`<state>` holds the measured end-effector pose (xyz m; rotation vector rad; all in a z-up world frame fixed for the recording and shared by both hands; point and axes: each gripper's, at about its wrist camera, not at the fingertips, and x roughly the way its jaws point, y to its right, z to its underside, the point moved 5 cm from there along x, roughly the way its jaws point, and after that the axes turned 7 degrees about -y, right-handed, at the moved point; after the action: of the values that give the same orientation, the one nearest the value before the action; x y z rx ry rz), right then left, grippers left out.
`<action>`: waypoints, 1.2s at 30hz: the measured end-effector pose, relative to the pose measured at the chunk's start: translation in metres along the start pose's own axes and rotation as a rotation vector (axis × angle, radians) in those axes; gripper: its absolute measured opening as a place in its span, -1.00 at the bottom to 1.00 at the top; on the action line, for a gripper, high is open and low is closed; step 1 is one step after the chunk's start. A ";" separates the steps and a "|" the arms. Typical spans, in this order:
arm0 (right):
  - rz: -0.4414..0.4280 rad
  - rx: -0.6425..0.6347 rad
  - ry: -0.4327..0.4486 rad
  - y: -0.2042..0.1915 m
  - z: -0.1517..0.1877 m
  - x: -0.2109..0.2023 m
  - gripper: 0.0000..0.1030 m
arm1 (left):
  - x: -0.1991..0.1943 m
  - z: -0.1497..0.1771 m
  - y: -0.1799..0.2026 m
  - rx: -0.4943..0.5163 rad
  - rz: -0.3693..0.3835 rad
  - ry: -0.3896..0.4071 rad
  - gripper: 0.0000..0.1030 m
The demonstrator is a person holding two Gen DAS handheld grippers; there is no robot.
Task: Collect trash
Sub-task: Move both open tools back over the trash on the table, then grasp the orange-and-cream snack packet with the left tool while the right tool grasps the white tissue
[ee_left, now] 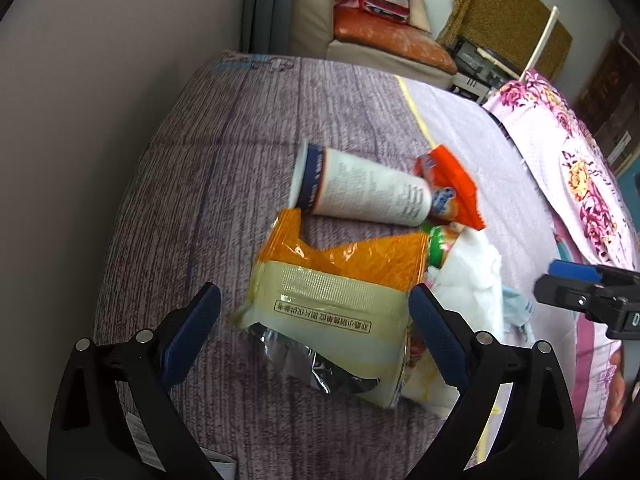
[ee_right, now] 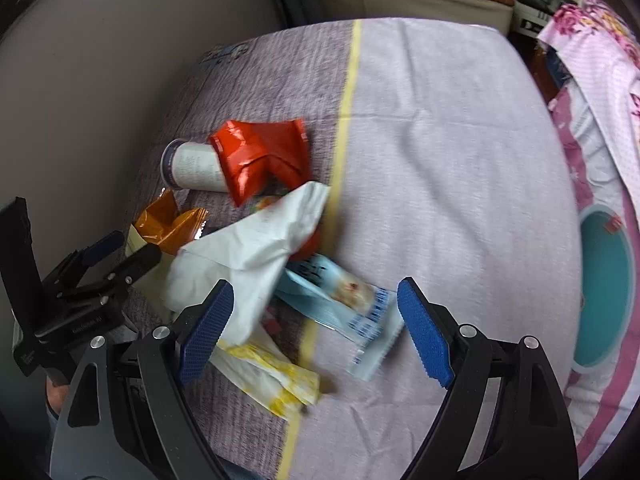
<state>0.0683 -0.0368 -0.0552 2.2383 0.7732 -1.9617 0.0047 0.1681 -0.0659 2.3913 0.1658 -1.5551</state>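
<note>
Now, both jaws gape empty: close your left gripper (ee_left: 316, 336) squarely on the yellow wrapper (ee_left: 332, 312) at 12 o'clock, avoiding the bedsheet (ee_left: 224, 152).

A home bedroom; bed (ee_right: 440, 140), floral quilt (ee_left: 560, 168), sofa (ee_left: 380, 40).

Glossy crinkled foil wrapper (ee_left: 340, 276); matt paper cup (ee_left: 360, 188); soft tissue (ee_right: 248, 256); ribbed cloth bedspread (ee_left: 224, 128)
</note>
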 end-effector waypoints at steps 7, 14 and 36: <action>-0.033 -0.015 -0.054 -0.027 -0.016 0.039 0.55 | 0.008 0.012 -0.021 -0.039 0.013 -0.025 0.85; -0.019 -0.079 -0.036 -0.044 -0.014 0.051 -0.47 | 0.015 0.015 -0.022 -0.015 -0.021 -0.032 0.92; -0.088 0.001 0.103 -0.010 0.008 -0.012 -0.83 | -0.008 0.015 -0.023 -0.068 -0.029 0.040 -0.42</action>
<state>0.0566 -0.0349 -0.0431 2.3607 0.8972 -1.8958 -0.0171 0.1858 -0.0683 2.3786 0.2580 -1.4903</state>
